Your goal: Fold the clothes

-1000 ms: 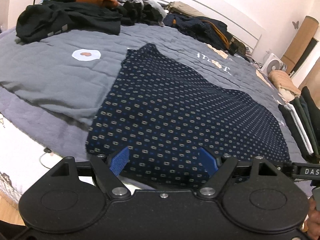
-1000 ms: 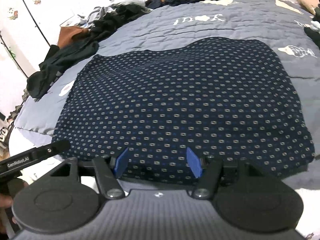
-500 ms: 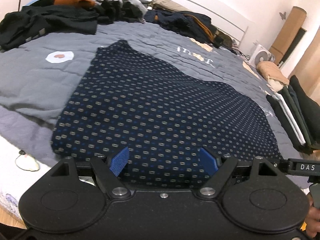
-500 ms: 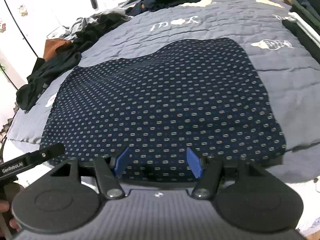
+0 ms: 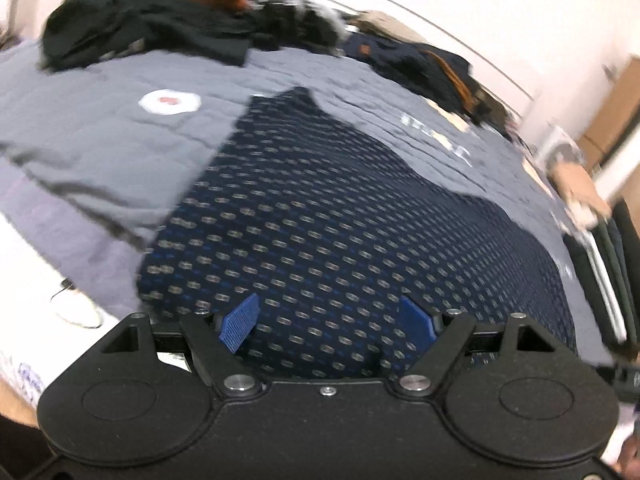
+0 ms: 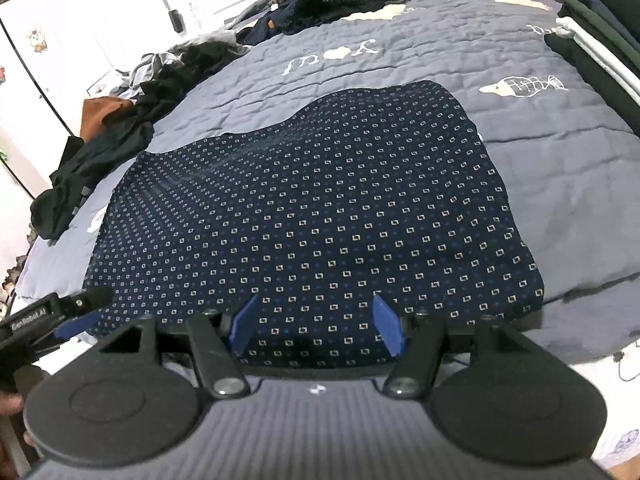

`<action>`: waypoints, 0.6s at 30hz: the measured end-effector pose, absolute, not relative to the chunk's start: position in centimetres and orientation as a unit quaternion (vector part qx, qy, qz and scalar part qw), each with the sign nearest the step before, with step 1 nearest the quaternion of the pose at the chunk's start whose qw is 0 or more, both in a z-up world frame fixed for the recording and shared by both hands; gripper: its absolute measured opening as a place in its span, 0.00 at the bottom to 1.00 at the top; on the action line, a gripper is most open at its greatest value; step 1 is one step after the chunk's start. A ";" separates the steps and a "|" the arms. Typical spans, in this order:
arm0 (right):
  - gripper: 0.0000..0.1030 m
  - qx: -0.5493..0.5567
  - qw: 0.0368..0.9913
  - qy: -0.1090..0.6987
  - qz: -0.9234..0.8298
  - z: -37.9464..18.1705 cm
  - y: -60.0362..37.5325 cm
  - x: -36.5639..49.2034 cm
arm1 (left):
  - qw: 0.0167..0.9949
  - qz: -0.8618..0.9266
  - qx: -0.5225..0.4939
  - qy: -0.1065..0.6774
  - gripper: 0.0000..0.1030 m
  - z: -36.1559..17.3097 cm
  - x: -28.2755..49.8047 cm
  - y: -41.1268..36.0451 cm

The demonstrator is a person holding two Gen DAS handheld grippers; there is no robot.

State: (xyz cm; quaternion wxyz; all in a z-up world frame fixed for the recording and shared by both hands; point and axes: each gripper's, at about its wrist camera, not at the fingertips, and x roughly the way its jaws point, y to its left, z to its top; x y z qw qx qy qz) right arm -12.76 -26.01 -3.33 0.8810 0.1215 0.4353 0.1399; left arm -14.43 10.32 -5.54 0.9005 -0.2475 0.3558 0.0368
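A dark navy garment with small white and blue squares (image 5: 340, 232) lies spread flat on the grey quilt (image 5: 100, 148); it also shows in the right wrist view (image 6: 312, 216). My left gripper (image 5: 328, 322) is open, its blue pads over the garment's near edge. My right gripper (image 6: 316, 328) is open too, its pads over the near hem. Neither holds cloth. The left gripper's tip (image 6: 60, 312) shows at the left of the right wrist view.
Piles of unfolded dark and orange clothes (image 5: 152, 28) lie along the far side of the bed (image 6: 120, 128). A stack of folded clothes (image 6: 600, 36) sits at the right edge. A white fan (image 5: 560, 148) stands beyond the bed. White wardrobe doors (image 6: 40, 40) are at left.
Both grippers stay open over the near hem. The left wrist view has swung and blurred. The right wrist view has shifted, with the folded stack further into view at right.
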 end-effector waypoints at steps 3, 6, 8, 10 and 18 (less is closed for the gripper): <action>0.61 0.120 0.881 0.435 0.143 -3.3 -25.6 -12.5 | 0.891 0.056 -0.274 0.356 0.74 -5.8 -14.4 11.9; 0.61 0.120 0.879 0.437 0.147 -3.3 -25.1 -12.4 | 0.894 0.071 -0.271 0.351 0.74 -5.5 -14.2 12.9; 0.61 0.119 0.878 0.438 0.149 -3.3 -24.8 -12.4 | 0.893 0.077 -0.273 0.349 0.74 -5.4 -14.1 13.5; 0.61 0.117 0.878 0.438 0.152 -3.3 -24.5 -12.4 | 0.891 0.084 -0.276 0.349 0.74 -5.4 -14.0 14.1; 0.61 0.117 0.875 0.444 0.155 -3.5 -23.8 -12.3 | 0.875 0.100 -0.311 0.358 0.74 -6.3 -14.3 16.0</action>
